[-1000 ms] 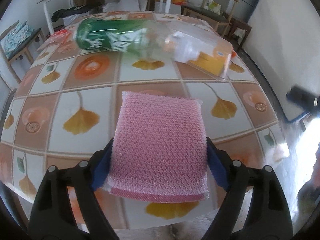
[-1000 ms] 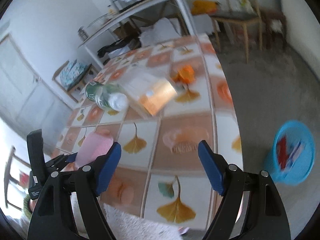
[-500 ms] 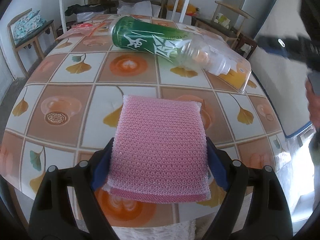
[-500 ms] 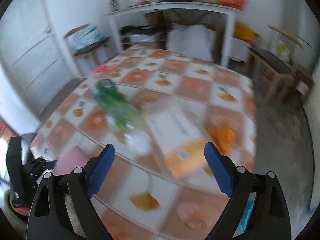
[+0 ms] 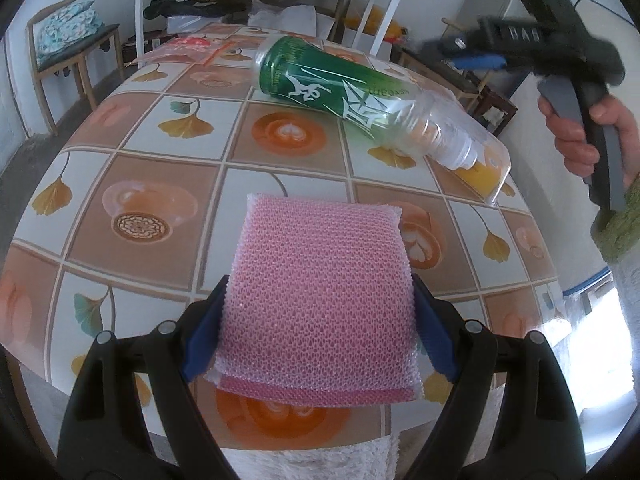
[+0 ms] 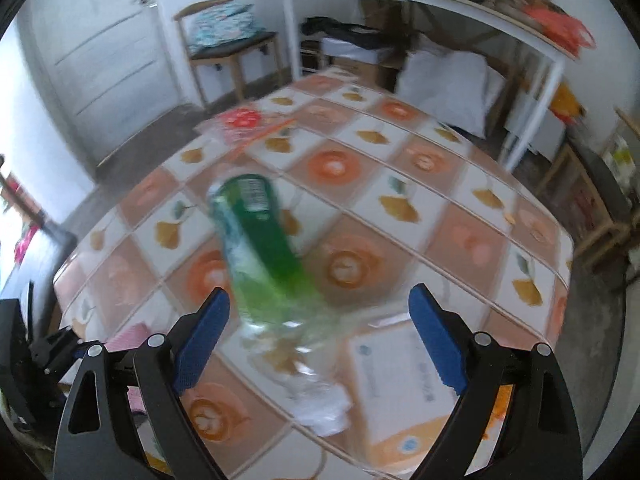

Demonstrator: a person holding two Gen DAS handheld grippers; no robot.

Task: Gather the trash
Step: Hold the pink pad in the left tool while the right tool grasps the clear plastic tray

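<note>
My left gripper (image 5: 318, 330) is shut on a pink mesh sponge (image 5: 320, 292) and holds it over the near edge of the patterned table (image 5: 132, 184). A green-labelled plastic bottle (image 5: 344, 88) lies on its side beyond it, partly on a clear orange-and-white package (image 5: 486, 164). My right gripper (image 6: 320, 344) is open and empty above the bottle (image 6: 260, 244), which lies between and ahead of its fingers. The package shows in the right wrist view (image 6: 404, 380). The right gripper's body shows in the left wrist view at the upper right (image 5: 560, 48).
A red-and-clear plastic bag (image 5: 192, 46) lies at the table's far side, also in the right wrist view (image 6: 244, 122). A wooden chair with a cushion (image 6: 228, 40) and a white shelf table (image 6: 440, 8) stand beyond the table. A white towel (image 5: 320, 456) lies below the left gripper.
The right gripper has swung from the table's side to a spot over the bottle. The left gripper, still holding the sponge, has shifted slightly; the bottle now looks closer.
</note>
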